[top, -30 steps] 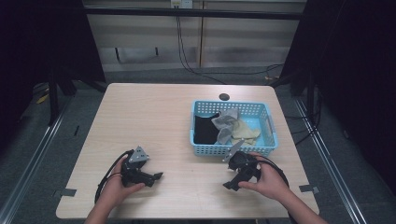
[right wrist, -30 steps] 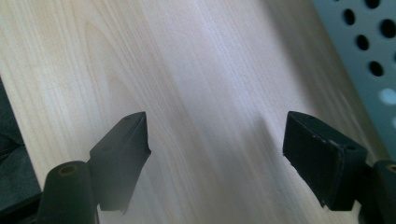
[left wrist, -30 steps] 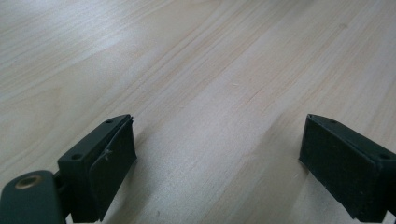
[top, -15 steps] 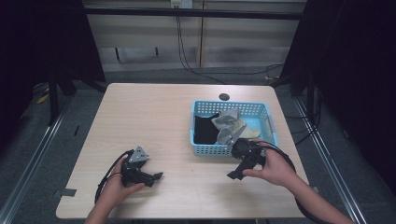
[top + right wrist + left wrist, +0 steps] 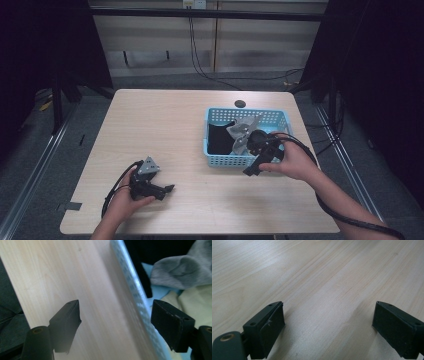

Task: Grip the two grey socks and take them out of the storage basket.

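The table (image 5: 165,125) carries one blue basket (image 5: 272,116) at its right half, and the work in hand looks like the opening reach: the right gripper (image 5: 254,167) hangs over the basket's near rim, jaws wide with nothing between them, tips still out over bare wood. In the right gripper view the rim (image 5: 133,287) runs straight up between the two jaws, with the clothes just past it on the right.

The step, as I judge it, is the approach to a first pick from the basket. The next move calls for carrying the open jaws on over the rim, tipping them down into the pile and settling on a single piece; the grey sock (image 5: 178,268) lies on top and closest, so it seems the likely one. The pieces overlap, so a careless bite may lift two at once.

The left gripper (image 5: 167,189) rests low on the table near the front left, well apart from the basket, jaws wide and empty over plain wood (image 5: 319,277).

Count: one table, one basket, two grippers. In the basket, one black cloth (image 5: 220,139), one grey sock (image 5: 243,131) and one pale yellow piece (image 5: 192,301); anything beneath them is hidden
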